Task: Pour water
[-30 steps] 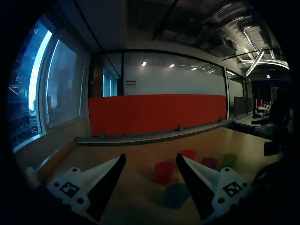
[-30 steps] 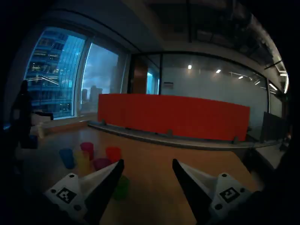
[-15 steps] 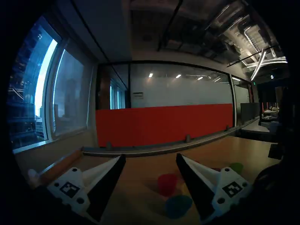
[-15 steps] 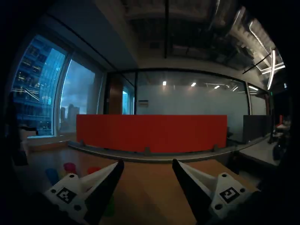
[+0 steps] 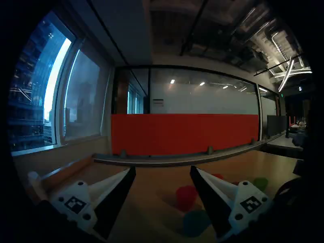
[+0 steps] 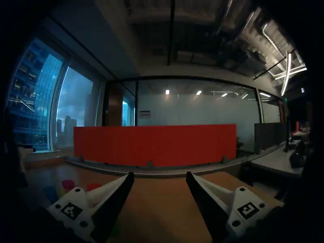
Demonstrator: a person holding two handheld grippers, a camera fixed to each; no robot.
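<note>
Both the left gripper (image 5: 163, 178) and right gripper (image 6: 158, 182) hang spread and empty above the wooden tabletop (image 5: 162, 190), near a red cup (image 5: 186, 197).

I see my left gripper (image 5: 162, 169) with its two fingers spread wide, holding nothing, over a wooden table (image 5: 154, 202). A red cup (image 5: 187, 197) stands upright close to the right finger, and a blue cup (image 5: 196, 222) stands just beside it, nearer to me. A green cup (image 5: 260, 183) stands toward the table's right edge. A red partition (image 5: 184, 133) runs along the table's far edge.
</note>
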